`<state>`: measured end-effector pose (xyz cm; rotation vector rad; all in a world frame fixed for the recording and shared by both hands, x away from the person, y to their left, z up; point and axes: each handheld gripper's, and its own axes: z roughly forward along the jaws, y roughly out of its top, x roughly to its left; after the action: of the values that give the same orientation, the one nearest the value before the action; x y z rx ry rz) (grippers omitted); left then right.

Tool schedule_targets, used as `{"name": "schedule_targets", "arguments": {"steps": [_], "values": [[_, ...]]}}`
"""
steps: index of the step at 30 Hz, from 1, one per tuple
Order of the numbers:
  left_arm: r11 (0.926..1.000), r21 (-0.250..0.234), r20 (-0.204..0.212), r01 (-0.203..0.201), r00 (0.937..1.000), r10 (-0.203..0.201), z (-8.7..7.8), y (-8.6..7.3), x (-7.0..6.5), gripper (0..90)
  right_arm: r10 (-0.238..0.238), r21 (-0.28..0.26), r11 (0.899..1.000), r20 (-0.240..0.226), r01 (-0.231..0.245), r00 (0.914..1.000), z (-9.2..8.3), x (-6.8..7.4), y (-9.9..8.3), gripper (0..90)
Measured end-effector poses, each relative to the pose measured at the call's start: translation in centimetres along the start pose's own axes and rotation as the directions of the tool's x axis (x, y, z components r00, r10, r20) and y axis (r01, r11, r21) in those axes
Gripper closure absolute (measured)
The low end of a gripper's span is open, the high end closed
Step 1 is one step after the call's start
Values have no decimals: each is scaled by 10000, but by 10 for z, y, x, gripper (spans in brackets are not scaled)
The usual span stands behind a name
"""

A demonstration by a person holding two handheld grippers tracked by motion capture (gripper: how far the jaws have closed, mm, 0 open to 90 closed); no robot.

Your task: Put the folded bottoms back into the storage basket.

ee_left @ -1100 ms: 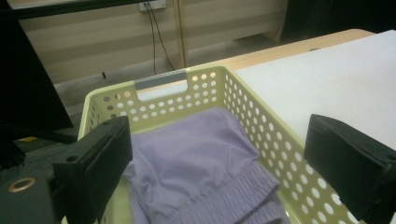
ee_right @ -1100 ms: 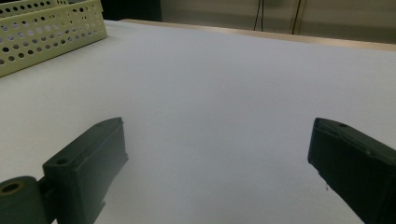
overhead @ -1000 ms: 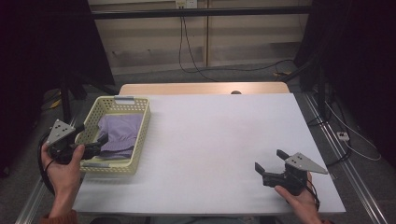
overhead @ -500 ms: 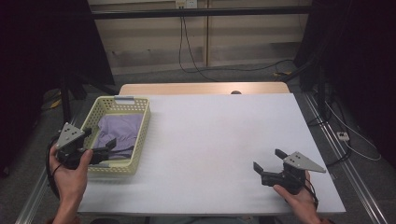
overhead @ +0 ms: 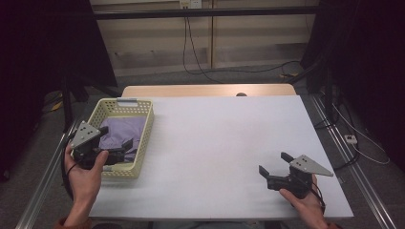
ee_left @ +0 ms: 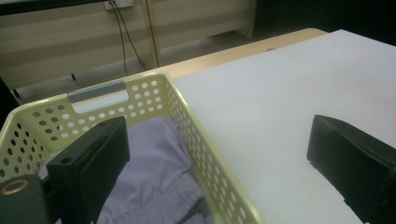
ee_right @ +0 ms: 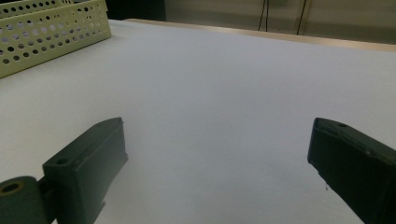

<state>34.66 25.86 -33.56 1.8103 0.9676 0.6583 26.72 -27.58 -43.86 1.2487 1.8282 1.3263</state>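
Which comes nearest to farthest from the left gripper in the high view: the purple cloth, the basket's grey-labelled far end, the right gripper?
1. purple cloth, in the basket under the left gripper.
2. grey label, at the basket's far end.
3. right gripper, across the table, near right.

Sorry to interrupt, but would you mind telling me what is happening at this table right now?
A person works at a white table with a gripper in each hand. The left gripper is open and straddles the near right wall of a pale yellow basket, one jaw inside above the lilac cloth lying in it, the other outside over the table. Nothing is gripped yet. The right gripper is open too, low over bare table near the front right corner.
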Motion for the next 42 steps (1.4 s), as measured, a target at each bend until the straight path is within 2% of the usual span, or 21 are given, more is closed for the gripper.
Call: {"name": "schedule_targets", "arguments": {"steps": [7,11,14,16,20,26,27,32,34,40,42], "values": [[9998,45,280,-190,9994,188,13,5,-10,59,1,4,10000,-12,-1,10000,0,0,0,44],[9987,116,516,-497,9975,490,21,7,-18,60,-11,-8,10000,-15,11,10000,0,0,0,43],[9988,-80,491,-475,9976,479,25,9,-24,59,-19,-7,10000,-22,19,10000,-1,0,0,43],[9987,-155,623,-482,9969,491,27,10,-27,59,-15,-2,10000,-17,15,10000,-1,0,0,43],[9975,-69,861,-707,9938,710,34,13,-35,59,17,-7,10000,-23,-17,10000,0,0,0,43],[9967,-108,1124,-809,9903,816,42,14,-46,59,-54,-18,10000,-43,54,10000,-1,0,0,42],[9950,-135,1099,-994,9889,1003,44,14,-48,59,-54,-20,10000,-44,54,10000,-1,0,0,42],[9933,-101,1443,-1155,9827,1158,49,15,-58,59,-73,-15,10000,-48,73,10000,-1,0,0,42],[9937,29,1477,-1119,9829,1102,52,15,-62,59,-76,-7,10000,-32,76,10000,-1,0,0,42],[9940,289,1939,-1057,9761,982,62,14,-72,59,-64,-7,10000,-34,64,10000,-1,0,0,42],[9920,353,1947,-1209,9745,1118,66,13,-76,59,-82,0,10000,-38,82,10000,-1,0,0,42]]}}
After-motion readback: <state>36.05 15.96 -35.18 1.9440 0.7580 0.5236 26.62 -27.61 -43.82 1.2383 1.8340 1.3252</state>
